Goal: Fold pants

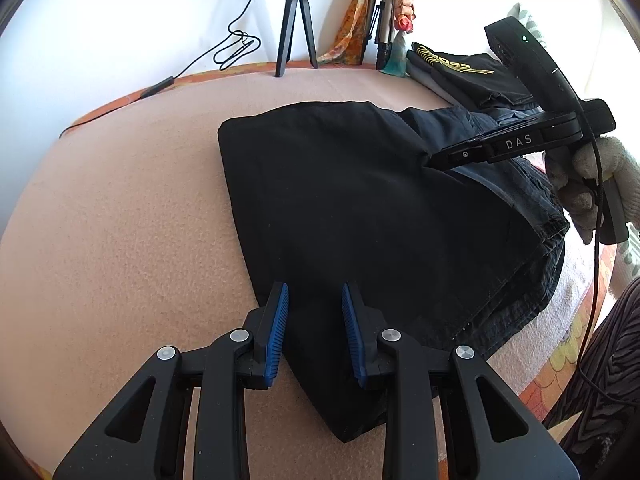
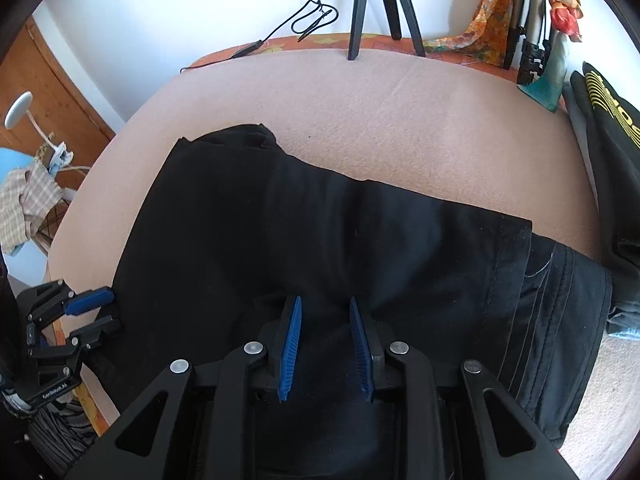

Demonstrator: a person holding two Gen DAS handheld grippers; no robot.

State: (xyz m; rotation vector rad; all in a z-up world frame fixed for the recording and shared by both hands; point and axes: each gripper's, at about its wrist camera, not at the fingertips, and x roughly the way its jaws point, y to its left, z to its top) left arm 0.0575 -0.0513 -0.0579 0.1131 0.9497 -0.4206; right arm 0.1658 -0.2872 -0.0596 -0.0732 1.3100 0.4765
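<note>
Black pants (image 1: 360,208) lie folded on the pink felt-covered table (image 1: 120,208), spread from mid-table toward my right side.

Left gripper (image 1: 315,300): pointed down at the near-left corner of the pants. Blue ribbed fingers (image 1: 276,336) stand a narrow gap apart, with a fold of the black cloth running up between them. Whether the pads actually pinch the cloth, I cannot tell.

Right gripper (image 2: 325,312): over the middle of the pants, tipped steeply down. Its fingers (image 2: 291,344) are also a narrow gap apart, and cloth puckers just at their tips. In the left wrist view the tip meets a gathered peak of fabric; a firm grip cannot be confirmed. My gloved hand (image 1: 592,184) holds its handle.

Far edge of table: small black tripod (image 1: 296,24). A folded black garment with yellow print (image 1: 468,68) lies far right.
</note>
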